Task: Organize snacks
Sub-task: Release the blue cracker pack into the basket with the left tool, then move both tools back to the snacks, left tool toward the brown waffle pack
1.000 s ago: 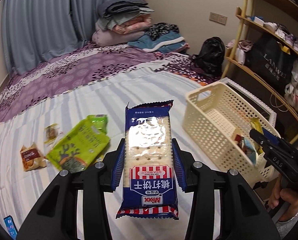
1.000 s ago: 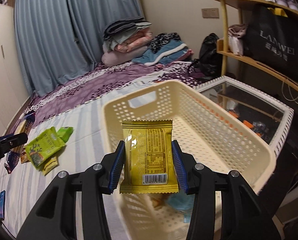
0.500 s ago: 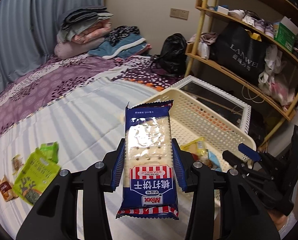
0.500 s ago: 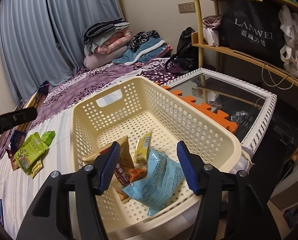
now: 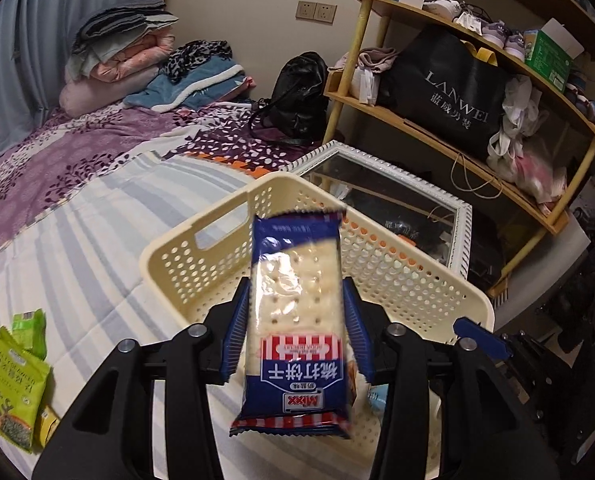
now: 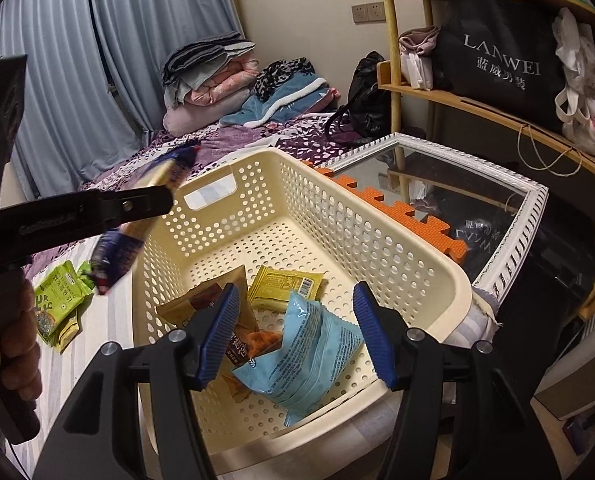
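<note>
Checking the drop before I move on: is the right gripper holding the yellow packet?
No, the right gripper is open and empty, and the yellow packet lies on the floor of the basket.

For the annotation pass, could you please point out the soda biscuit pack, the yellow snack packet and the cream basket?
soda biscuit pack (image 5: 295, 300), left wrist view, clear window over the crackers.
yellow snack packet (image 6: 283, 286), right wrist view, printed back panel.
cream basket (image 6: 377, 236), right wrist view, perforated right wall.

"Mixx" on the cracker packet (image 5: 295, 320) (upside down), "LANWEI" on the black bag (image 5: 445, 88)
</note>
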